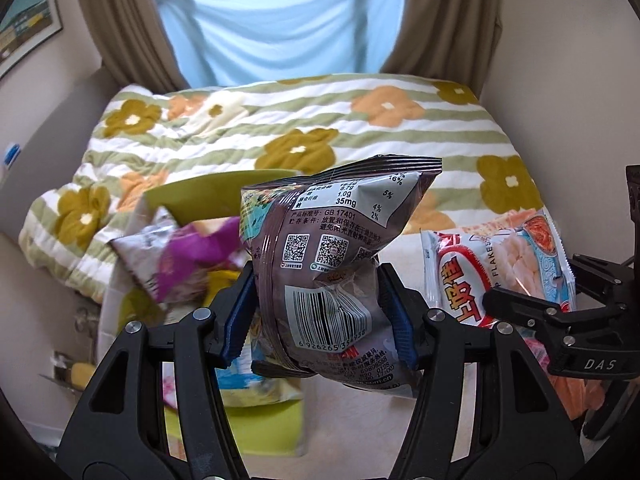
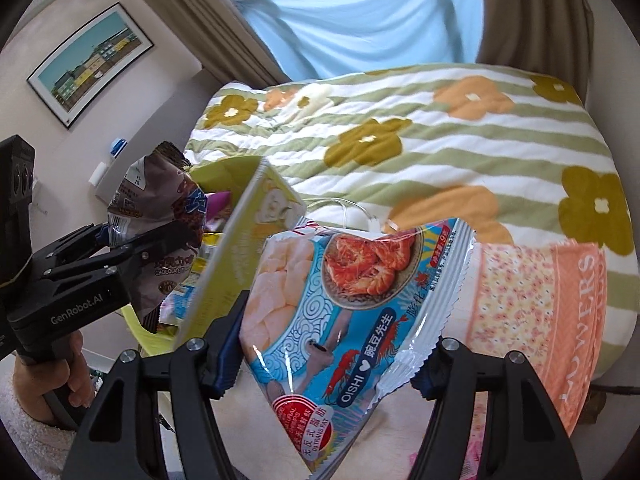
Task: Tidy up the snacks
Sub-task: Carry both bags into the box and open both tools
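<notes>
Left gripper (image 1: 318, 312) pinches a crumpled brown chocolate snack bag (image 1: 332, 264), barcode side showing, up over the green bin's (image 1: 208, 196) rim. Right gripper (image 2: 326, 354), jaws partly open, clamps the blue Oishi prawn-cracker bag (image 2: 340, 320), tilted, above the floral quilt's (image 2: 440, 132) near edge.

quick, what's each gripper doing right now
left gripper: shut on the brown snack bag
right gripper: shut on the shrimp chips bag
</notes>
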Demonstrator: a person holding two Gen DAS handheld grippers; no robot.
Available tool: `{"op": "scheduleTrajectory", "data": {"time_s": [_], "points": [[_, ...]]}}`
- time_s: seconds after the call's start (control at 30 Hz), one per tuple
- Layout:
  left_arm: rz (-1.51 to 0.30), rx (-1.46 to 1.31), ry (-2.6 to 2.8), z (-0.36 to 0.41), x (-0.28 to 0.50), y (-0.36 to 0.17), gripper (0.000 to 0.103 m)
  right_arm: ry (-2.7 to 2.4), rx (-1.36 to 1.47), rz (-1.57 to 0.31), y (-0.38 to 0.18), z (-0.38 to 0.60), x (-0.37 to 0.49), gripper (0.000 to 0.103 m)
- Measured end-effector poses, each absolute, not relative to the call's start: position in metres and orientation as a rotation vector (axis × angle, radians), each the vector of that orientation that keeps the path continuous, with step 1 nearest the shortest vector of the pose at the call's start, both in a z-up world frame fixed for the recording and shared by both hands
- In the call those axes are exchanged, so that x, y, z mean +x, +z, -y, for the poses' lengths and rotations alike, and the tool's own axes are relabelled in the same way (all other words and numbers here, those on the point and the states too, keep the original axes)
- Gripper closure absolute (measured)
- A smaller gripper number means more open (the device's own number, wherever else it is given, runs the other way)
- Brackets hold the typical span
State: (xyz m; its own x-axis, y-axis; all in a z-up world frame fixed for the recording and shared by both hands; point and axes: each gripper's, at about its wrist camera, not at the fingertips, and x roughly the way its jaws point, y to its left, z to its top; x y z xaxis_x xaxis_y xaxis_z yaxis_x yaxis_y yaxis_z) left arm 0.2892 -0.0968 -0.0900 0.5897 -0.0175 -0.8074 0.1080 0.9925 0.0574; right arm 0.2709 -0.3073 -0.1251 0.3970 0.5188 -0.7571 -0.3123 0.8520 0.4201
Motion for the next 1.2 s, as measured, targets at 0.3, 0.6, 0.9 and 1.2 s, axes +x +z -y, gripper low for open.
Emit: {"op": "scheduleTrajectory", "data": {"time_s": [0.3, 0.6, 0.9, 1.2], "points": [[-0.939, 0.094, -0.031, -0.031, 0.266, -0.084, 0.048, 0.549, 0.23, -0.982, -0.105, 0.208, 0.259, 0.041], [-1.019, 0.121, -0.088, -0.118, 0.281, -0.12, 0.048, 0.471, 0.247, -0.988, -0.111, 0.136, 0.251, 0.041], [-1.01, 0.139, -0.188, -0.106, 0.282, -0.136, 0.001, 0.368, 0.288, -1.029, -0.122, 0.126, 0.236, 0.041], [-0.997, 0.094, -0.14, -0.12, 0.251, -0.131, 0.001, 0.422, 0.234, -1.02, -0.123, 0.114, 0.23, 0.041]]}}
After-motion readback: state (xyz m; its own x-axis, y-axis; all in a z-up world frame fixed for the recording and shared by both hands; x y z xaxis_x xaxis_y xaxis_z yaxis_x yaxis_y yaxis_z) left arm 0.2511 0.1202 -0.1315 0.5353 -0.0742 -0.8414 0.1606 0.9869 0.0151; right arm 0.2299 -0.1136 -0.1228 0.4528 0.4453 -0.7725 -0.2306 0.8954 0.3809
